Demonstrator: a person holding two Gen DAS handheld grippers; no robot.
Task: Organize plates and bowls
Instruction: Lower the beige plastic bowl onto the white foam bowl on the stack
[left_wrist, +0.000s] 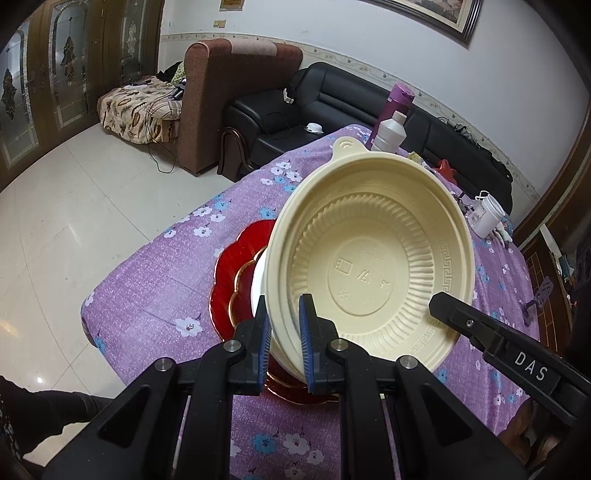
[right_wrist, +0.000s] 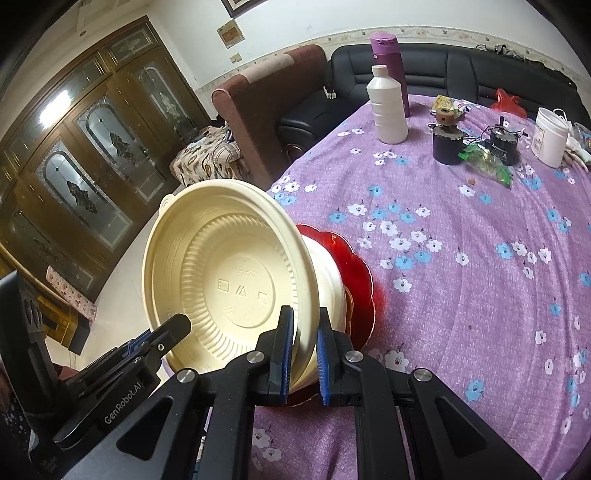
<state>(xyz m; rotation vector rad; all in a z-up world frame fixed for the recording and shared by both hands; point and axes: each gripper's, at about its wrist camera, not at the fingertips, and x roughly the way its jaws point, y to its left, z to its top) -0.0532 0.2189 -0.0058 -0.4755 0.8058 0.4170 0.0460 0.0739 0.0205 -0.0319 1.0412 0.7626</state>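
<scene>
A cream plastic bowl (left_wrist: 373, 258) is held tilted over a white bowl (left_wrist: 258, 280) that sits on a red scalloped plate (left_wrist: 232, 277). My left gripper (left_wrist: 282, 317) is shut on the cream bowl's near rim. My right gripper (right_wrist: 304, 328) is shut on the opposite rim of the same cream bowl (right_wrist: 225, 273). The white bowl (right_wrist: 328, 269) and red plate (right_wrist: 358, 266) also show in the right wrist view, behind the cream bowl. The right gripper's finger (left_wrist: 454, 314) shows in the left wrist view, and the left gripper (right_wrist: 173, 328) in the right wrist view.
The table has a purple flowered cloth (right_wrist: 461, 258). At its far end stand a white bottle (right_wrist: 388, 107), a purple flask (right_wrist: 388, 62), dark jars (right_wrist: 448, 144), a green wrapper (right_wrist: 487, 162) and a white tub (right_wrist: 552, 136). Sofas (left_wrist: 332, 103) stand beyond the table edge.
</scene>
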